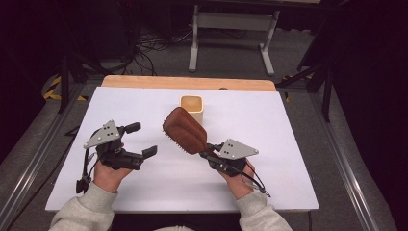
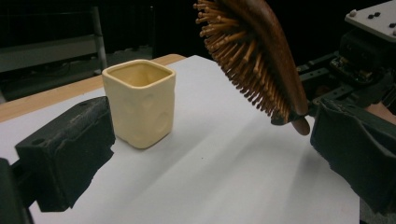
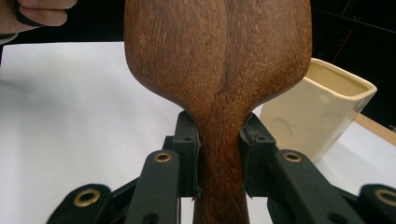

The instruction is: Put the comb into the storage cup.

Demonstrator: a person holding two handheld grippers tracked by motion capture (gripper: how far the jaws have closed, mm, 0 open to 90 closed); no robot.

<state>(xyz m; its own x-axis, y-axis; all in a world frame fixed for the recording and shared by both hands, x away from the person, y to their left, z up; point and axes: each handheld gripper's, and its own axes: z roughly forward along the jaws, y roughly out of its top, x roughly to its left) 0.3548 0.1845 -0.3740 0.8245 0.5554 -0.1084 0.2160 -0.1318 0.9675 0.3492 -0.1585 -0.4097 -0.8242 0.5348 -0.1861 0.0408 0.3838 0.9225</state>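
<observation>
Right gripper (image 1: 206, 153) pinches hairbrush (image 1: 184, 130) handle, lifted near cup (image 1: 193, 108); left gripper (image 1: 141, 139) jaws spread, empty. Next, probably: lower brush handle-first into cup.

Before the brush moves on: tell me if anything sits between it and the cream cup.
Nothing visible does. The hairbrush, clamped by its handle in the right gripper, hangs just short of the cup, with bare white board between them.

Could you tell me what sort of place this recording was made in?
Probably a lab or workshop rigged for recording: a white-topped table on grey carpet, loose cables on the floor, dark stands at the sides, and a metal-framed bench behind.
</observation>
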